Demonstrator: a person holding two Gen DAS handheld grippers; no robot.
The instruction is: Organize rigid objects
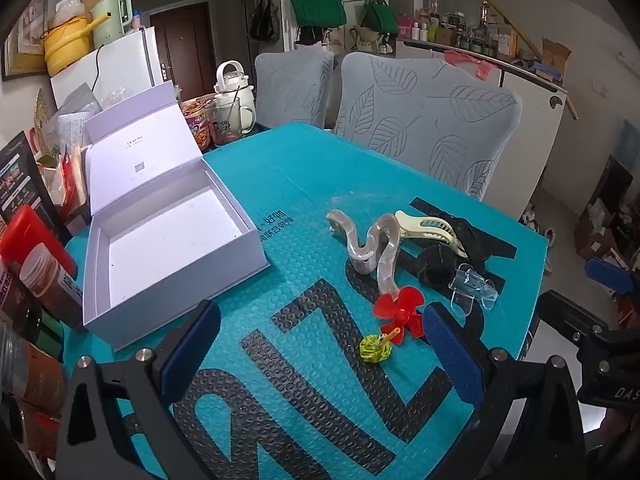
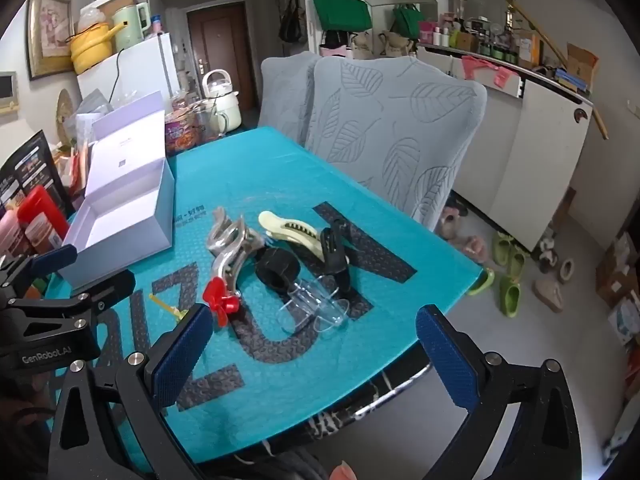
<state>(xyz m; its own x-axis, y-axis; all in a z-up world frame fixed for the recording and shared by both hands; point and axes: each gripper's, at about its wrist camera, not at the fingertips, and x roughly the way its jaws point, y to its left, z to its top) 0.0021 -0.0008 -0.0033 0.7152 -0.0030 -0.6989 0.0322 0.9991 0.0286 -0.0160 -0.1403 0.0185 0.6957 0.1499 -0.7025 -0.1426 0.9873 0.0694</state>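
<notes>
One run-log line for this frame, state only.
stage: pre-grasp | left gripper: open, empty | right gripper: open, empty | white box: lid up, empty | clips, red propeller: on mat

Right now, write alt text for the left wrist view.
An open left gripper hovers over a teal table mat. An empty white box stands open at left; hair clips and a red propeller lie at right.

An open box (image 1: pixel 176 240) sits at the left of the bench (image 1: pixel 304 168). Hair clips (image 1: pixel 372 248) and a propeller (image 1: pixel 396 312) cluster to its right. Two chairs (image 1: pixel 420 120) stand behind the bench.
</notes>
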